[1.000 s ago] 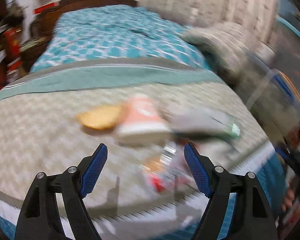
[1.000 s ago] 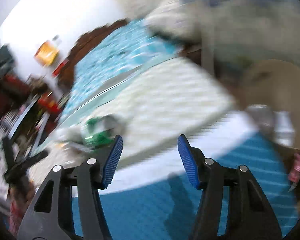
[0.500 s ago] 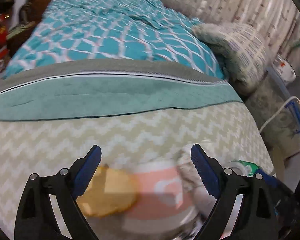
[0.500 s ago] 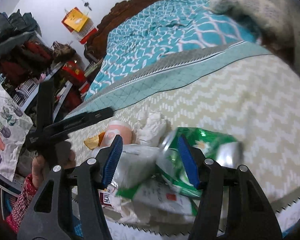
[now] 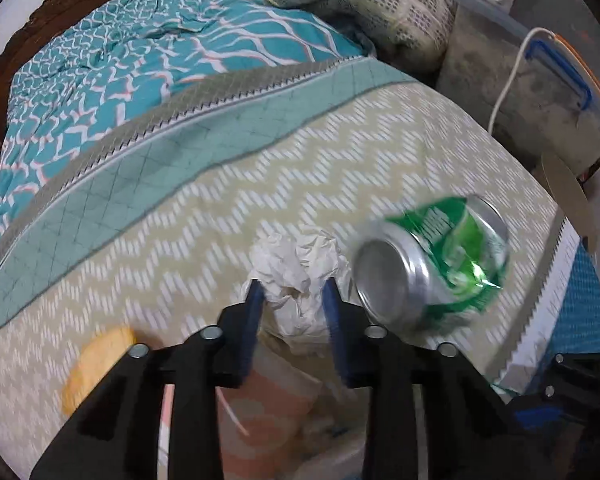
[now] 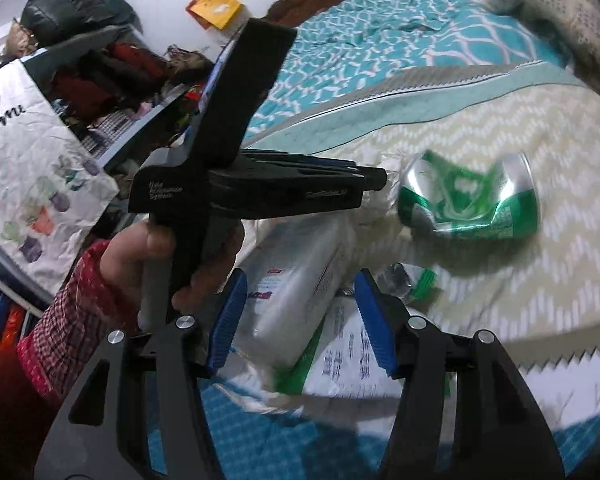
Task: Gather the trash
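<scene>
On the chevron-patterned bedspread, left to right in the left wrist view: a yellow-orange flat scrap near the left edge, blurred. Just right of it, partly under the gripper frame, a pale pink cup lying on its side. At centre, the left gripper, jaws closing, blue pads set on either flank of a crumpled white tissue and pressing into it. Right of the tissue and touching or nearly touching it, a dented green can on its side, silver base toward the camera, blurred. Beyond, a teal patterned quilt and a knitted pillow.

In the right wrist view, far left, a hand in a red checked sleeve around the left gripper's handle. Lower centre, the right gripper, jaws standing partly apart, nothing pinched; between and beyond the blue pads, a clear plastic bottle lying over a white printed wrapper. Further right, a small crumpled green-and-silver scrap, then the green can apart from the pile on the bedspread.
</scene>
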Motion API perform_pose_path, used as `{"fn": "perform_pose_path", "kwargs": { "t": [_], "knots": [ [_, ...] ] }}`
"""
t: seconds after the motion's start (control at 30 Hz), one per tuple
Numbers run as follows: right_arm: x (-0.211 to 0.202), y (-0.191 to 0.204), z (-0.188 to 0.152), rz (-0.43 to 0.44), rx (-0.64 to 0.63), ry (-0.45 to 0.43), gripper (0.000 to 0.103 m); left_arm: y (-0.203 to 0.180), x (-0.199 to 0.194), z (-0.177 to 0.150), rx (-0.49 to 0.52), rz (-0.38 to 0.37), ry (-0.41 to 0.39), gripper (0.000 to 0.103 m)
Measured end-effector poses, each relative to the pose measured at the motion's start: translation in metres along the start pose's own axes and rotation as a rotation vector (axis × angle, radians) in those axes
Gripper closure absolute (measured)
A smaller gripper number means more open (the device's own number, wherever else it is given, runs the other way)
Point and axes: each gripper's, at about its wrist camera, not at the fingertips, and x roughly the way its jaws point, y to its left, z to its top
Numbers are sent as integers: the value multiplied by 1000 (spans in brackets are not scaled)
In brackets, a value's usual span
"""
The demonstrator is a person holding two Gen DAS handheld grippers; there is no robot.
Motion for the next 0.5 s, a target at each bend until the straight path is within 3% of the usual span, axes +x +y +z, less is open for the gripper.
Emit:
{"fn": "perform_pose_path", "kwargs": {
  "t": [0.2, 0.5],
  "knots": [
    [-17, 28, -41, 66, -47, 11, 44, -6, -35, -53, -39, -89, -20, 79],
    [-25, 48, -86, 6, -84, 17, 44, 16, -127, -148, -196, -167, -206, 79]
  ]
}}
